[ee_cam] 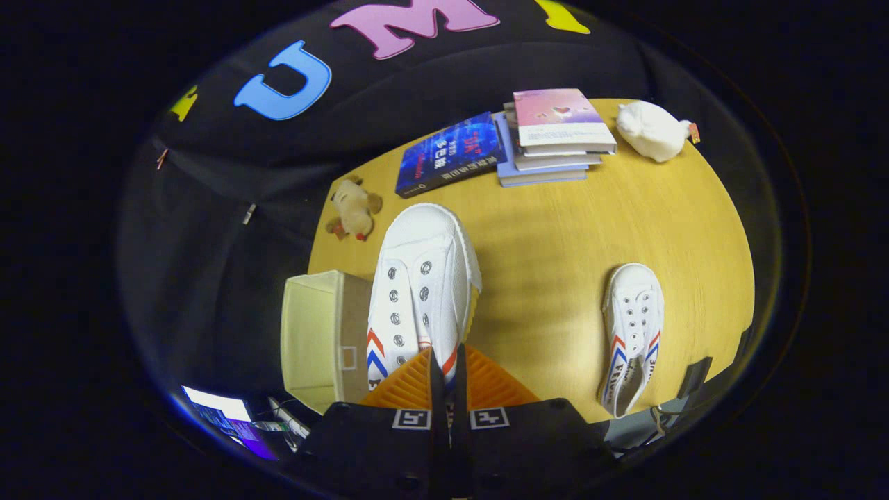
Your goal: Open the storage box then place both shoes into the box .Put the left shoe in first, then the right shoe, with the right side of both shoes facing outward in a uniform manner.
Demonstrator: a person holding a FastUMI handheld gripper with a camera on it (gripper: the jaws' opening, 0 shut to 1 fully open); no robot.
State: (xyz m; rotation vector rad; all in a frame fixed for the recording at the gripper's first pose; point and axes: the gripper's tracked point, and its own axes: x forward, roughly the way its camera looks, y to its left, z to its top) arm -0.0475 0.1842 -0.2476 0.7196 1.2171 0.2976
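Above the storage box, jaws clamped on a raised white shoe.

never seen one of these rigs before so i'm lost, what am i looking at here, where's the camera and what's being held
This is a handheld gripper with two fingers, carried by a person; no robot arm is involved. The camera rides on it and looks forward along the fingers, down onto a wooden table. The fingers are nearly closed on the heel end of a white shoe, lifted beside an open beige storage box. The second shoe lies on the table off to the side. Beyond them are a blue book, a stack of books, a white plush toy and a small tan plush toy.
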